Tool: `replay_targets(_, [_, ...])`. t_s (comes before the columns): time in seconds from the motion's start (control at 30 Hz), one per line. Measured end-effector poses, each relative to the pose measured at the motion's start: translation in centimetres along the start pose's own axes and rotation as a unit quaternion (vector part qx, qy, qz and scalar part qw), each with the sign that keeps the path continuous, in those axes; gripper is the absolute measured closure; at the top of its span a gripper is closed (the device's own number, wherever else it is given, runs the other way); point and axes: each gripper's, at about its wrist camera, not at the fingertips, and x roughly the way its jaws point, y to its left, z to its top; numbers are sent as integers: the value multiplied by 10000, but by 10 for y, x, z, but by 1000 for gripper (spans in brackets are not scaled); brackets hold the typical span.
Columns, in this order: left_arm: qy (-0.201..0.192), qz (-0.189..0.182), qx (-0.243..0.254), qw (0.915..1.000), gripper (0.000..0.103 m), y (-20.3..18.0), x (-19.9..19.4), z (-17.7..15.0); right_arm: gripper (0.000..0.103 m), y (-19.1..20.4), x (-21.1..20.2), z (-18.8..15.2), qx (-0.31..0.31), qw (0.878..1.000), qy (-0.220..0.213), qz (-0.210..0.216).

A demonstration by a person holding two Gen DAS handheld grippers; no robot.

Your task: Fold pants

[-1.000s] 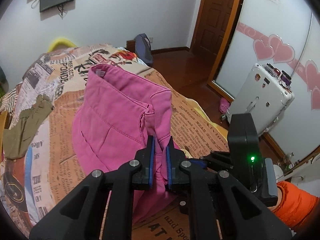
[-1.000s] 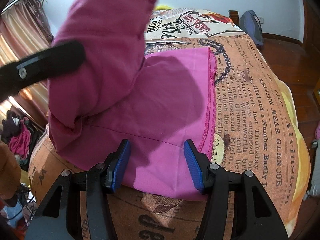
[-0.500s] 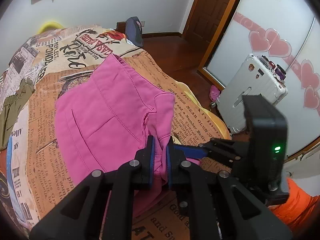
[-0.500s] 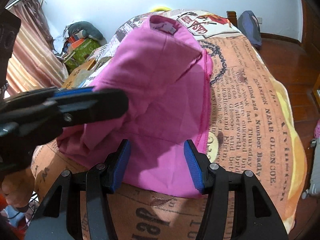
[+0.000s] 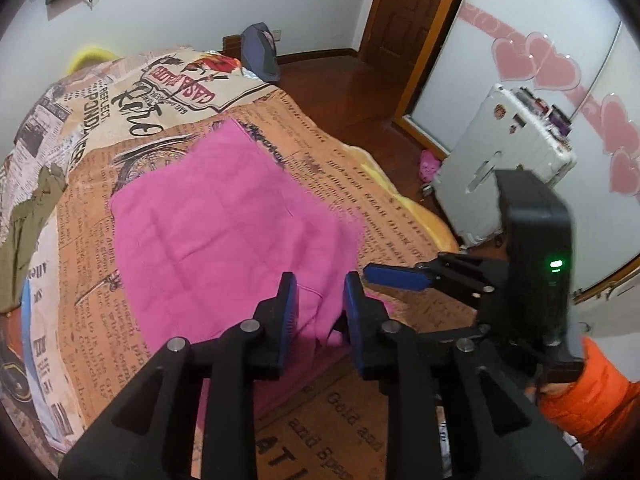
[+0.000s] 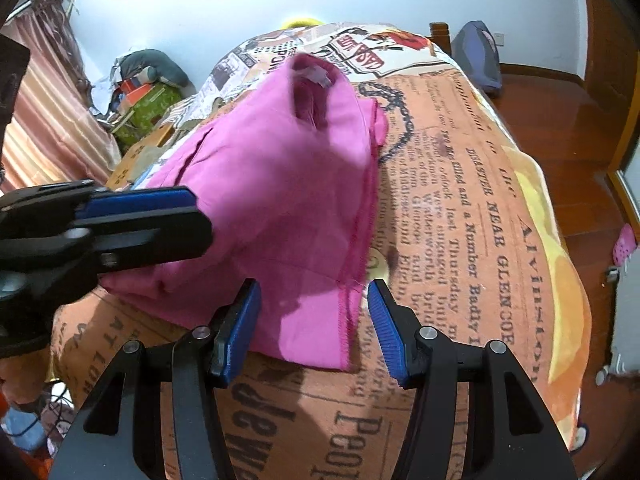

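A: What carries everything?

B: A bed (image 5: pixel 400 208) under a newspaper-print blanket (image 6: pixel 480 220). The pink pants (image 5: pixel 224 224) lie folded on it, near the foot end. Bare blanket runs all around them, widest toward the head of the bed and along the side that faces the wooden floor (image 6: pixel 568 128).

A: And the edges of the pants?

B: In the right wrist view a stitched edge runs down the right side of the pile to the near corner. The top layer there looks blurred and puffed up, not flat.

A: The left tongs (image 5: pixel 318 300)?

B: Their jaws have just been opening. Pink cloth shows in the narrow gap, the pads no longer pressing it.

A: The right tongs (image 6: pixel 314 320)?

B: About half open, straddling the near corner of the pants, gripping nothing.
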Motion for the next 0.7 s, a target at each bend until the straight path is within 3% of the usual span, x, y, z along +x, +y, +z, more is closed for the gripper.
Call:
replay_targets(0.2, [-162, 144, -57, 9997, 78, 5, -13, 6, 52, -4, -8, -3, 15, 10000, -4, -68])
replay_targets(0.5, [-205, 792, -629, 9947, 77, 81, -30, 23, 51, -6, -27, 7, -45, 9993, -317, -203])
replay_targets(0.63, [-249, 1009, -753, 9917, 55, 116, -31, 34, 51, -9, -32, 13, 50, 9987, -461, -192])
replay_targets(0.7, [-255, 1177, -736, 9900, 53, 129, -27, 38, 51, -8, -31, 15, 82, 9986, -496, -178])
